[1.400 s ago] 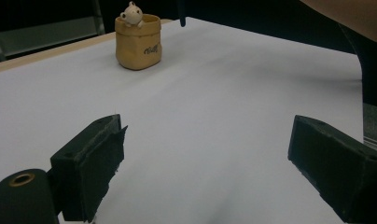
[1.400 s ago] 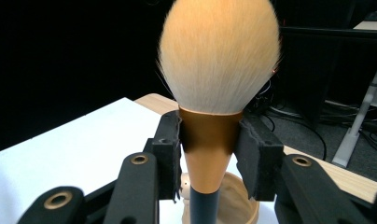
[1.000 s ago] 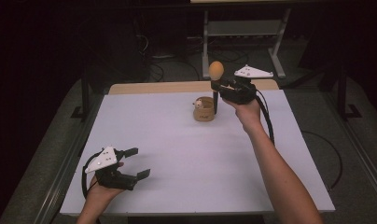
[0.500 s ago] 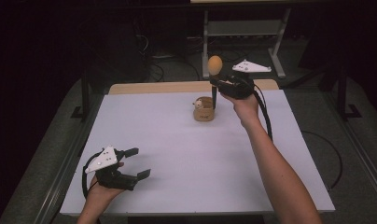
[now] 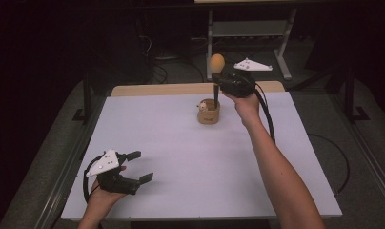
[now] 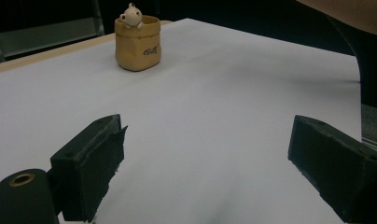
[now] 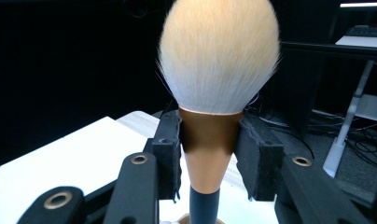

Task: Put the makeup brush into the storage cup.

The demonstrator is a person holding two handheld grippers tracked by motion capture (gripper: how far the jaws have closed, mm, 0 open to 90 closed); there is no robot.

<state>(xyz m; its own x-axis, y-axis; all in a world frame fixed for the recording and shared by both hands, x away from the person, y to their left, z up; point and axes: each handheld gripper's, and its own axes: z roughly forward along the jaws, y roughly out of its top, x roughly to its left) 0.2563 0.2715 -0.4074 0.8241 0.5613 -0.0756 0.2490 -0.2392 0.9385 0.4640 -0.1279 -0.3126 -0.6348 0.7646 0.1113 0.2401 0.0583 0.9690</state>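
A makeup brush with a fluffy pale-orange head, a copper ferrule and a dark handle stands upright above a small tan pot at the far middle of the white table. My right gripper is shut on the brush; in the right gripper view its pads clamp the copper ferrule of the makeup brush. The tan pot bears a small white bear figure at its rim. My left gripper rests at the near left of the table, open and holding nothing, and the left gripper points toward the pot.
A wooden strip runs along the table's far edge. Behind it stand a metal shelf frame and floor cables in the dark. The right forearm crosses the table's right side.
The right gripper and the brush have lifted slightly, so the brush stands a little higher above the pot. The left gripper has not moved.
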